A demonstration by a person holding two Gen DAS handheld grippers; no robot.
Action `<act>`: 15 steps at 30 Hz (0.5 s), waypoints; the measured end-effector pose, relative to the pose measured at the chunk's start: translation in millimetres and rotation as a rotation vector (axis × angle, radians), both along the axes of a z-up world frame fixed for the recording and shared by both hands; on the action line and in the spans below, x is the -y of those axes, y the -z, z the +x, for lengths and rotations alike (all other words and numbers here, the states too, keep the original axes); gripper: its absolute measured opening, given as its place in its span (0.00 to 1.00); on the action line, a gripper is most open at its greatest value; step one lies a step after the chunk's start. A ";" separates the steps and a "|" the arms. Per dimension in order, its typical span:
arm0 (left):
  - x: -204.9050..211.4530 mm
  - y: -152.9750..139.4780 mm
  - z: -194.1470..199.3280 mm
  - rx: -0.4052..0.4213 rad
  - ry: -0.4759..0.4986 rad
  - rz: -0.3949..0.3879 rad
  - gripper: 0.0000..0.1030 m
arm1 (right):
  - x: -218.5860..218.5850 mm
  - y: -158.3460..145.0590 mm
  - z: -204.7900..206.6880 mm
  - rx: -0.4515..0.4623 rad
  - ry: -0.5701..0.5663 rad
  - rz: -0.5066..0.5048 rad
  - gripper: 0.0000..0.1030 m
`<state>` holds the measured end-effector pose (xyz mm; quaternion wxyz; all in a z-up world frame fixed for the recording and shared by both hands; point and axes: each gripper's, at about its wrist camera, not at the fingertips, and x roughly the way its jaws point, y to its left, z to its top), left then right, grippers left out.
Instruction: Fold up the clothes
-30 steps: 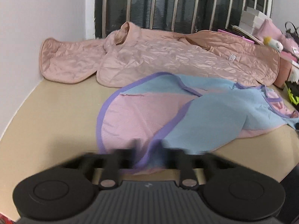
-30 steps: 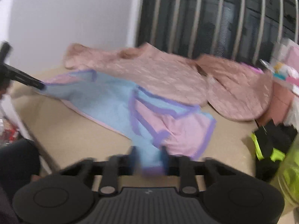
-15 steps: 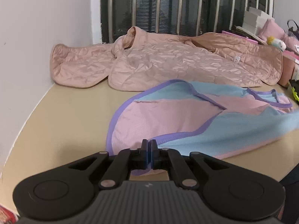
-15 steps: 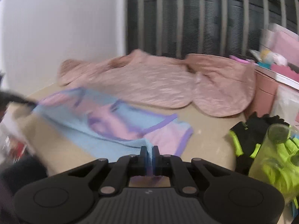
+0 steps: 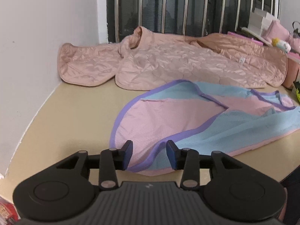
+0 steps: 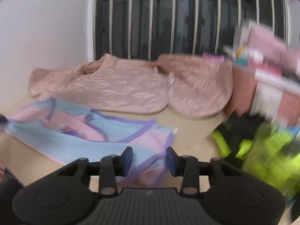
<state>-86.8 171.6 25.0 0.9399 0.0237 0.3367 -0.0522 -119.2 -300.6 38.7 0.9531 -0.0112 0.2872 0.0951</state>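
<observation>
**Both tongs let go of the pink-and-blue top**

Half a second ago each pair of tongs was clenched on the hem of the top; now both are released, fingers spread, cloth lying slack between them. The top has settled flatter on the bed.

Bed (image 5: 71,116): tan surface, wall along its left edge, barred window behind the far edge.

Quilted pink jacket (image 5: 168,63): spread along the far edge, one sleeve reaching the far left corner. Untouched, not folded.

Pink-and-blue top (image 5: 168,116): lies at the near edge, just in front of the jacket and slightly overlapping its hem at one spot. A blue panel is laid over the pink one, purple binding curling along the fold. Edges not lined up; right end rumpled.

Clutter at the right edge: yellow-green and black items (image 6: 262,146), blurred, cannot say what they are.

Left tongs (image 5: 149,154): open over the near purple-bound corner, not gripping.

Right tongs (image 6: 149,156): open over the top's other near corner, view blurred.

Judgement: first fold of the top laid down and dropped. Next move likely needs a fresh grip on both ends of the folded edge, then a second fold across, keeping the thin fabric from sliding.
</observation>
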 end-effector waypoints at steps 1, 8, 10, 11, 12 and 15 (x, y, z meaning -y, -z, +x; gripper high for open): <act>2.6 1.1 2.5 -0.006 0.002 0.008 0.38 | -3.6 4.0 3.0 -0.027 -0.006 0.015 0.35; 3.6 -10.2 -14.3 0.026 -0.003 -0.011 0.01 | -20.2 16.5 -3.0 -0.062 0.025 -0.022 0.03; 1.1 -11.1 -20.7 0.021 -0.016 -0.033 0.01 | -13.6 11.1 -10.6 -0.058 0.034 -0.020 0.03; 4.6 -6.5 -21.3 0.000 -0.019 -0.017 0.01 | -9.7 12.7 -10.1 -0.074 0.048 -0.019 0.04; 9.1 -2.1 -21.4 -0.014 -0.020 0.012 0.01 | -5.9 14.4 -9.4 -0.089 0.061 -0.019 0.04; 13.6 -2.7 -23.8 0.014 -0.051 0.039 0.12 | -8.6 17.1 -10.1 -0.079 0.094 -0.046 0.10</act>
